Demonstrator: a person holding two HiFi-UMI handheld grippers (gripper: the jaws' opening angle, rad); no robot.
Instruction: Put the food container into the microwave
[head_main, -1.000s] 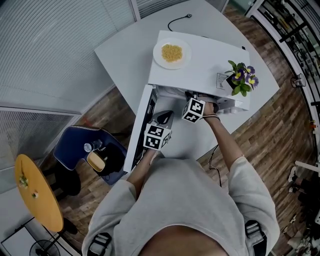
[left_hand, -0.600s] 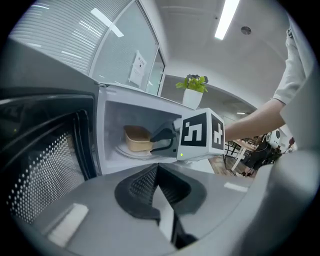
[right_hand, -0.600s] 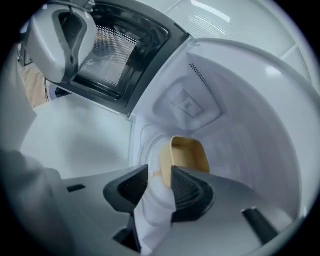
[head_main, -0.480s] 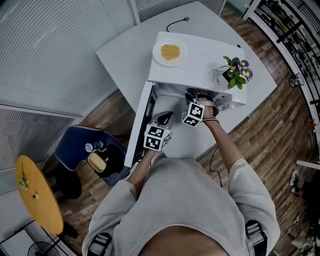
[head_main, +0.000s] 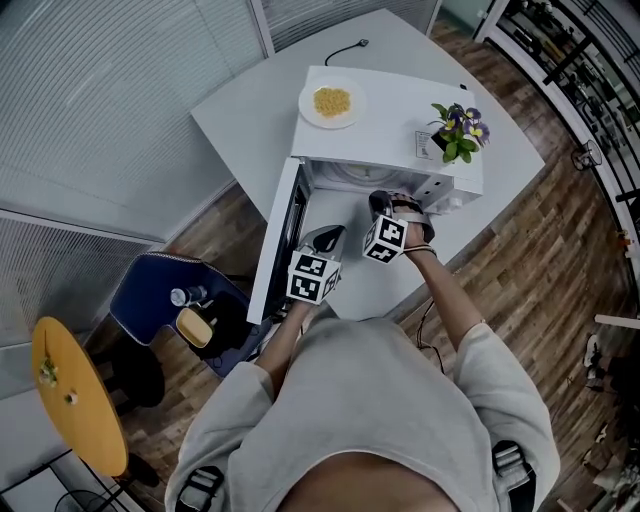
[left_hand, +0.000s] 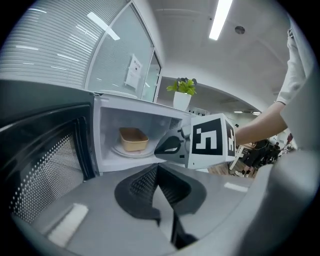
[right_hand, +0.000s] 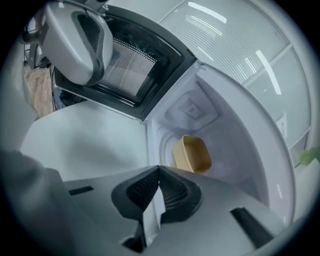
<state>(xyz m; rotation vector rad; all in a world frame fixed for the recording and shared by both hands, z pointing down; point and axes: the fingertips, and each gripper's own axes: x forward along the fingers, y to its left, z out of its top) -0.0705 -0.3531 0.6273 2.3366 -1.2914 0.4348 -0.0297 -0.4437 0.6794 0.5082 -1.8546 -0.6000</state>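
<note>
Head view: your left gripper (head_main: 330, 236) sat in front of the microwave (head_main: 390, 120), beside its open door (head_main: 278, 235). Your right gripper (head_main: 388, 203) was at the microwave's mouth.

Left gripper view: its jaws were pressed together, empty. The food container (left_hand: 133, 139) sat inside the microwave on the turntable (left_hand: 125, 151).

Right gripper view: its jaws had just been closing and met with nothing between them. The food container lay inside the microwave, apart from the jaws.

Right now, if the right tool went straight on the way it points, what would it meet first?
Probably the tan container inside the open microwave; nothing stands between, though depth is hard to judge.
</note>
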